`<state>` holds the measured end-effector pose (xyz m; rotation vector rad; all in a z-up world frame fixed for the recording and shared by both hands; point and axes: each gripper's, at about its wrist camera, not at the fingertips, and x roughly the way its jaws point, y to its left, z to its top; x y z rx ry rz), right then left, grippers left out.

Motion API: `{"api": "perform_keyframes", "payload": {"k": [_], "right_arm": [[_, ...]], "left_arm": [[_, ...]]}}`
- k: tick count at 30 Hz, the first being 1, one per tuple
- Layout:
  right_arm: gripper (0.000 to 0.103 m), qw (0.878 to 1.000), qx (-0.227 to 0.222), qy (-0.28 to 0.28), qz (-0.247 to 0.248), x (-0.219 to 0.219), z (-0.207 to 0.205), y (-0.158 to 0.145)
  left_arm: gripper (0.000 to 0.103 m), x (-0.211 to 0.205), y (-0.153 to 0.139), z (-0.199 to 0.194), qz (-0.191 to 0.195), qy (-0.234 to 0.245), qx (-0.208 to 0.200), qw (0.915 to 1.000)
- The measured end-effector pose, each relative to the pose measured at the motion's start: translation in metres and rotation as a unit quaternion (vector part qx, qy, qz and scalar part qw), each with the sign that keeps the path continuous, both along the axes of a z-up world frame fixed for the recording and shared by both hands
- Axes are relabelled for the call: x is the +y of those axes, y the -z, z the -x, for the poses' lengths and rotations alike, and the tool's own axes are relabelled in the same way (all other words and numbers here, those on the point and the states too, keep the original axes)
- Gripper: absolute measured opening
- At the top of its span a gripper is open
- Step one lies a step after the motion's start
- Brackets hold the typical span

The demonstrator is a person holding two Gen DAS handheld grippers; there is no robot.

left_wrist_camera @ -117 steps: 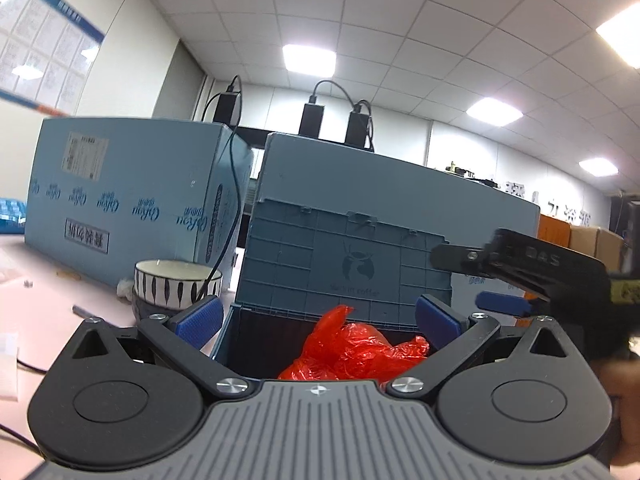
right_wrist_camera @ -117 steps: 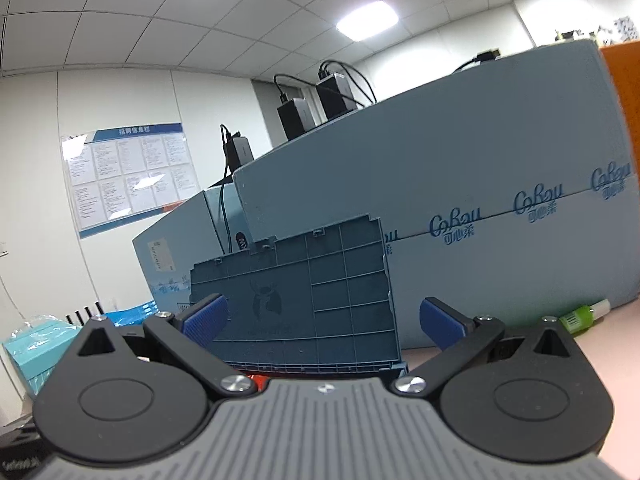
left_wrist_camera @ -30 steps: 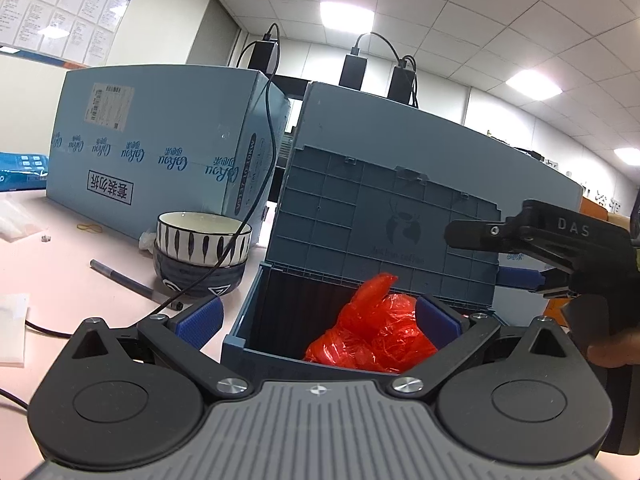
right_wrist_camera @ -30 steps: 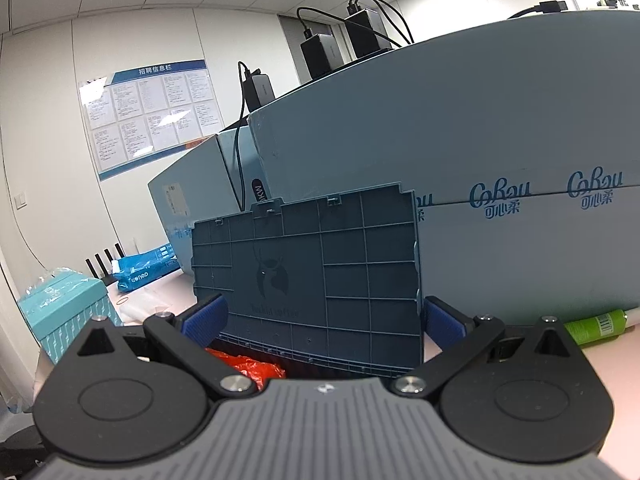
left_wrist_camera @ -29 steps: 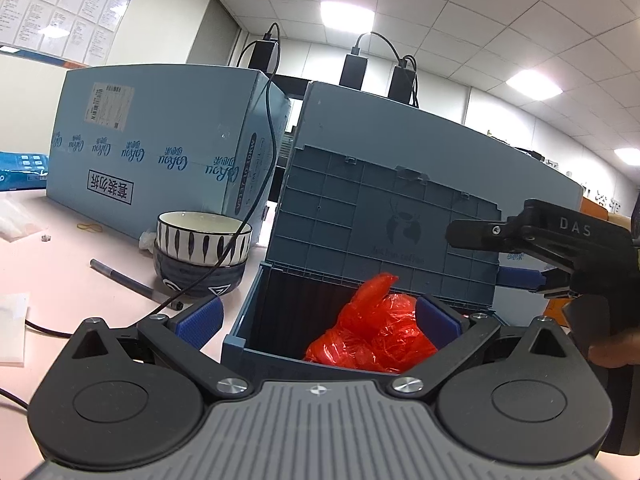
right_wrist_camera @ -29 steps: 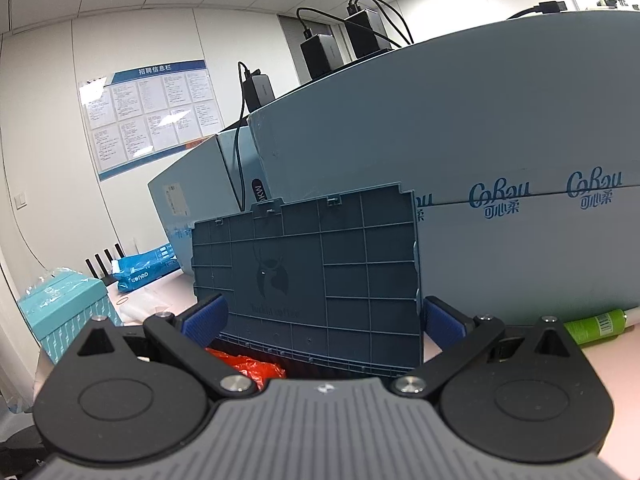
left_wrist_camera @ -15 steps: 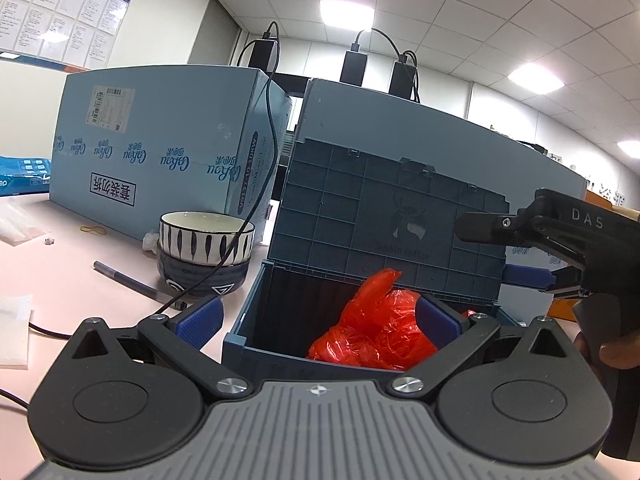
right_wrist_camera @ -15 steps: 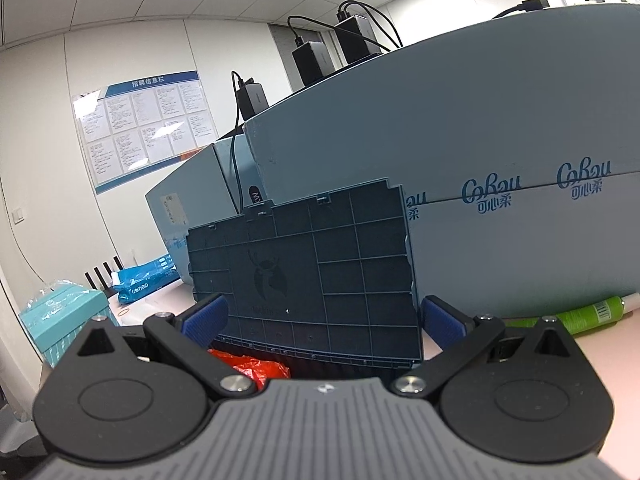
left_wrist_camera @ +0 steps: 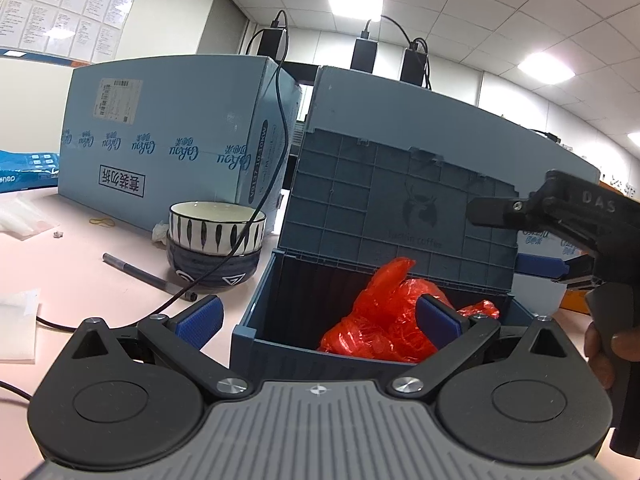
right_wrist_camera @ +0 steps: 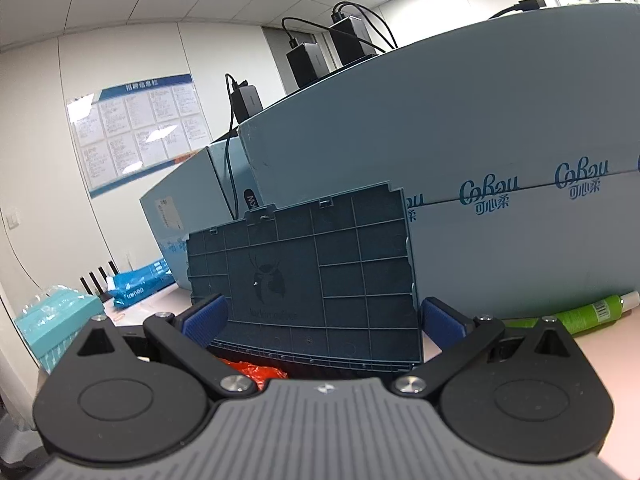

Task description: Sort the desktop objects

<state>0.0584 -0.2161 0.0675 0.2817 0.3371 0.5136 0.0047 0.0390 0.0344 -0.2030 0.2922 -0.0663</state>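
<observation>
While both tools are hovering spread and empty, the left tool (left_wrist_camera: 318,318) and right tool (right_wrist_camera: 322,318) are facing the open blue-grey plastic crate (left_wrist_camera: 280,320), where the crumpled red plastic bag (left_wrist_camera: 384,320) is sitting; it's looking light, soft, slippery, best pinched at its bunched top.

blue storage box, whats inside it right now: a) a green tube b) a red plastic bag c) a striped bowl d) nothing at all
b: the red plastic bag lies crumpled inside the blue storage box, whose lid stands open. The striped bowl sits stacked on another bowl on the desk beside the box.
</observation>
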Motion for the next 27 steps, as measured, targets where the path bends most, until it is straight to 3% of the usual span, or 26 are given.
{"api": "perform_keyframes", "payload": {"k": [14,27], "right_arm": [[0.103,1.0,-0.005,0.0,0.007,0.006,0.016,0.002],[0.103,0.998,-0.036,0.023,0.053,0.018,0.041,0.006]], "left_arm": [[0.103,-0.002,0.002,0.0,-0.01,-0.002,0.002,1.0],[0.103,0.001,0.002,0.007,-0.002,0.003,-0.005,1.0]]}}
